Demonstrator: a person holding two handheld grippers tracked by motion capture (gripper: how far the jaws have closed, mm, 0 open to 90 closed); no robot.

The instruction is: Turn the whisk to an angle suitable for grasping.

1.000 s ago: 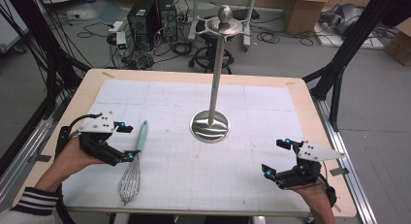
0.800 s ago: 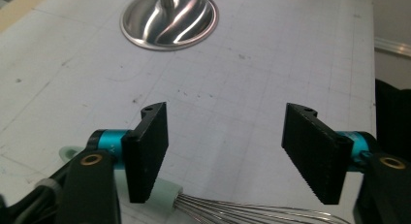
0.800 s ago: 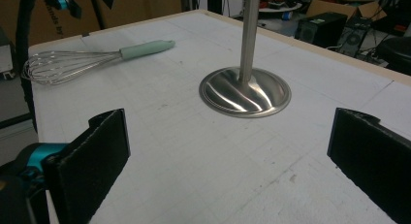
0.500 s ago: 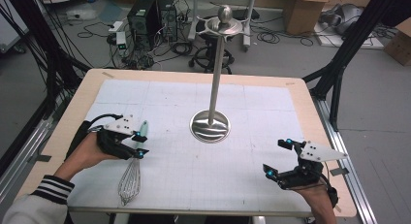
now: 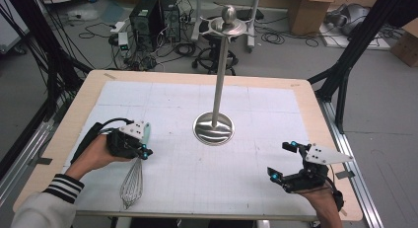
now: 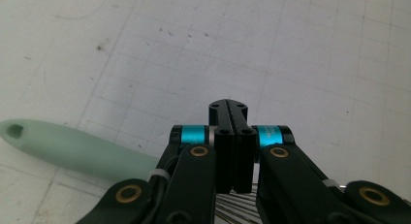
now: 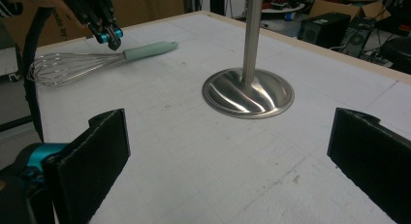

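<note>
A wire whisk [image 5: 132, 183] with a mint-green handle [image 6: 72, 149] lies on the white mat at the left. My left gripper [image 5: 143, 151] hovers just over the spot where handle meets wires. Its jaws are shut against each other with nothing between them, as the left gripper view [image 6: 228, 107] shows. The right gripper view catches that same gripper [image 7: 109, 37] above the whisk [image 7: 72, 66]. Near the front right edge, my right gripper [image 5: 282, 161] stands open and empty [image 7: 228, 132].
A tall metal stand with a round mirror-like base [image 5: 213, 128] rises from the mat's middle, and its base [image 7: 248, 93] lies ahead of the right jaws. The wooden table edge [image 5: 335, 139] borders the mat. Cables, computers and boxes lie on the floor beyond.
My left gripper has moved right from beside the whisk handle to over the whisk. The whisk and the right gripper have stayed put.
</note>
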